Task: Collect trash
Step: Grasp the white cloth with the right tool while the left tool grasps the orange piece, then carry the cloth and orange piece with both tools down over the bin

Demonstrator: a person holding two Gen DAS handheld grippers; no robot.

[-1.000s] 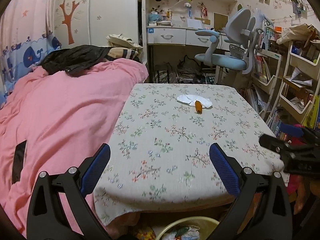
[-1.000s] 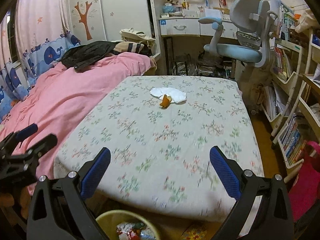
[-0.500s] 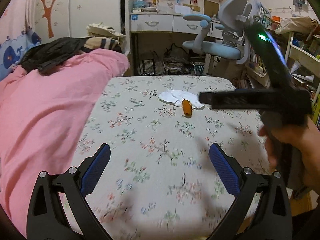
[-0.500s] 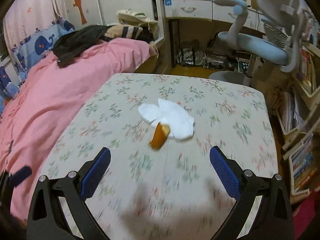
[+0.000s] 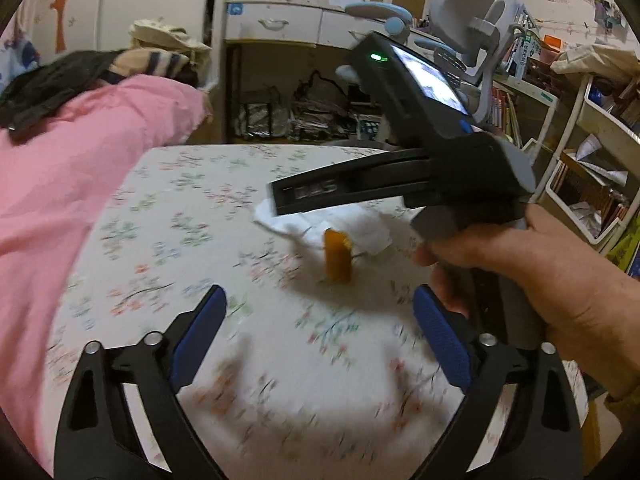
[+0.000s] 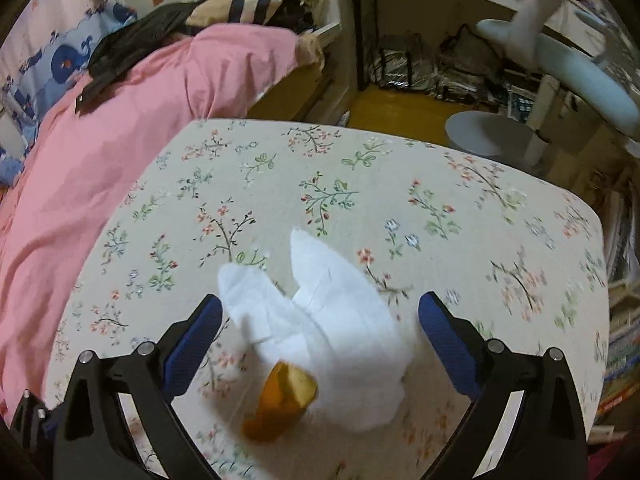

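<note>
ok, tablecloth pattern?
Floral sprigs on cream tablecloth; clearest in the right wrist view.

My right gripper's body hides part of the tissue, and the tablecloth near me blurs

Both handheld grippers, the left gripper and the right gripper, have black skeletal fingers with silver screws and ribbed blue pads, and the right one carries a lit screen and a green light.

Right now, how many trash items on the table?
2: a white tissue mid-table and an orange peel touching its near edge. The right gripper hides part of the tissue in the left view.
</note>
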